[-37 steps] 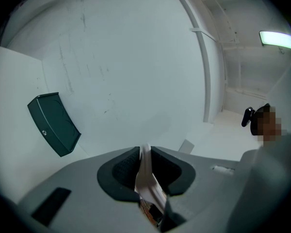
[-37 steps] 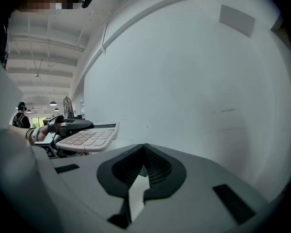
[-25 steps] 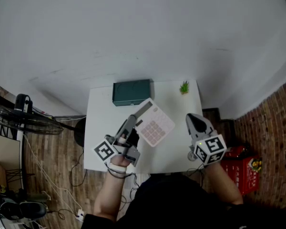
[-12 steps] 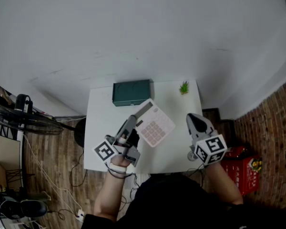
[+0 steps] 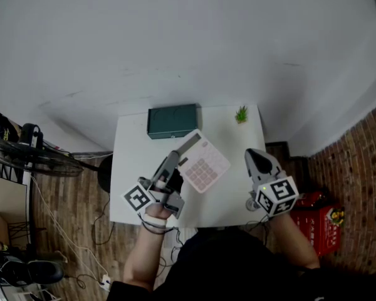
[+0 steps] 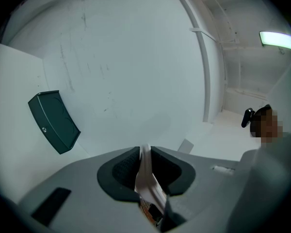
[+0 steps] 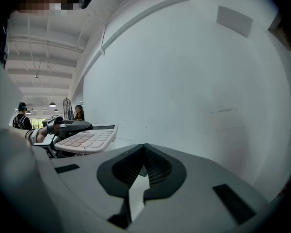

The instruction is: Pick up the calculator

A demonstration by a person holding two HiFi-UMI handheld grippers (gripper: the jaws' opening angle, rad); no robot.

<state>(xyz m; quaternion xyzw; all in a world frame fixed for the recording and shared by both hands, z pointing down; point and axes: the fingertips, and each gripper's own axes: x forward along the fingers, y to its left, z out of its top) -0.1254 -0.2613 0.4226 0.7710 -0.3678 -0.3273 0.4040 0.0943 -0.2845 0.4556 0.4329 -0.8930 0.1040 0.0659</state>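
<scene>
Low in the frame, the left gripper stays clamped on the calculator's edge, while the right gripper at lower right stays closed and empty. Nothing has shifted: the calculator hangs tilted over the white table, so the pickup looks done. Farther back, the green box bears a mark too small to read.

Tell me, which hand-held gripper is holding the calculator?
The left hand-held gripper: its jaws pinch the calculator by one edge. The right hand-held gripper is shut on nothing, off to the side.
</scene>
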